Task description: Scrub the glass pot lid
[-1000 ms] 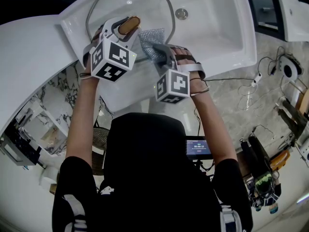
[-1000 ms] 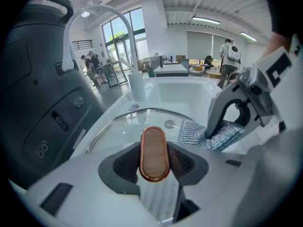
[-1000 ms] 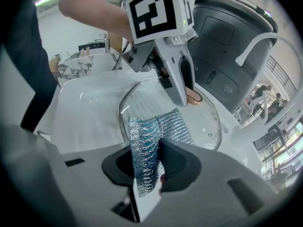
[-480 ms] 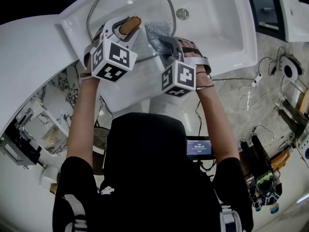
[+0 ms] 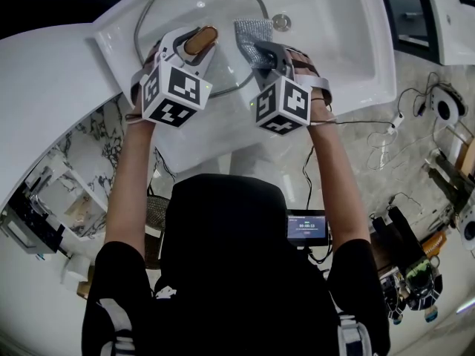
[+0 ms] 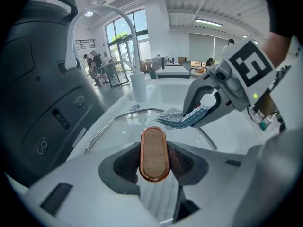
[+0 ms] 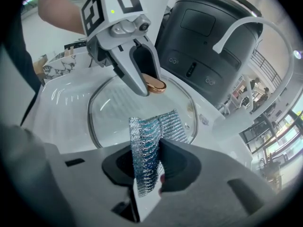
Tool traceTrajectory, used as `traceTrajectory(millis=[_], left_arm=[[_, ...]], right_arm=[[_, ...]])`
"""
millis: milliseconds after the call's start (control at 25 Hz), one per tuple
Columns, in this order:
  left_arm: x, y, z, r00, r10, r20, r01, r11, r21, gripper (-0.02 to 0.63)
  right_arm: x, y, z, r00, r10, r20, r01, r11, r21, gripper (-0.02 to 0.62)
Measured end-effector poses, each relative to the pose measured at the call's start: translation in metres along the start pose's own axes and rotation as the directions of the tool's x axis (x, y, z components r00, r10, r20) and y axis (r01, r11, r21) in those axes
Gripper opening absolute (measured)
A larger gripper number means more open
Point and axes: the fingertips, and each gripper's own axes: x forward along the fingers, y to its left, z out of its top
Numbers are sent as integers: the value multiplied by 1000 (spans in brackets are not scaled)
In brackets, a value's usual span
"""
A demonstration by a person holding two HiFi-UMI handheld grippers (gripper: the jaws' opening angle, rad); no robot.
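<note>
While the left gripper (image 5: 194,41) reaches into a white sink (image 5: 334,43), its two fingers (image 6: 182,162) stand partly spread and pinch the oval handle (image 6: 154,152) of the glass pot lid (image 5: 223,21), one ribbed pad on each side. The handle is brown with a copper-coloured rim and sits at the middle of the lid. The right gripper (image 5: 261,50) has its fingers (image 7: 177,167) close together, clamped on a silvery blue scrubbing cloth (image 7: 151,136). The free end of the cloth hangs over the lid's far right edge, near the drain (image 5: 280,21).

There is one lid, one handle, one cloth and one drain. There are two grippers, each with one marker cube (image 5: 174,93) of black and white squares.

The lid lies in the left part of the sink basin, handle up, its metal rim round the clear glass. One white arched faucet (image 7: 246,25) rises behind the sink, beside a large dark grey appliance (image 7: 208,37). The sink is set in a marbled stone counter (image 5: 371,154) with cables and small devices on its right side. The room is a bright open hall with tall windows, and people stand far off.
</note>
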Motion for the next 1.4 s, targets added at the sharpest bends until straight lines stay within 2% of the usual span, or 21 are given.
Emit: traceTrajectory(millis=[720,1400], left_arm=[[0,0,2,1000,5,-1,-5,1000,0,167],[0,1,0,1000,3,-1,-3,1000,-12,167]], right_arm=[[1,-10,-3,1000,-27,-10,27,1000,9,81],[-4,24,6,1000,0,14,0,1000,-13,83]])
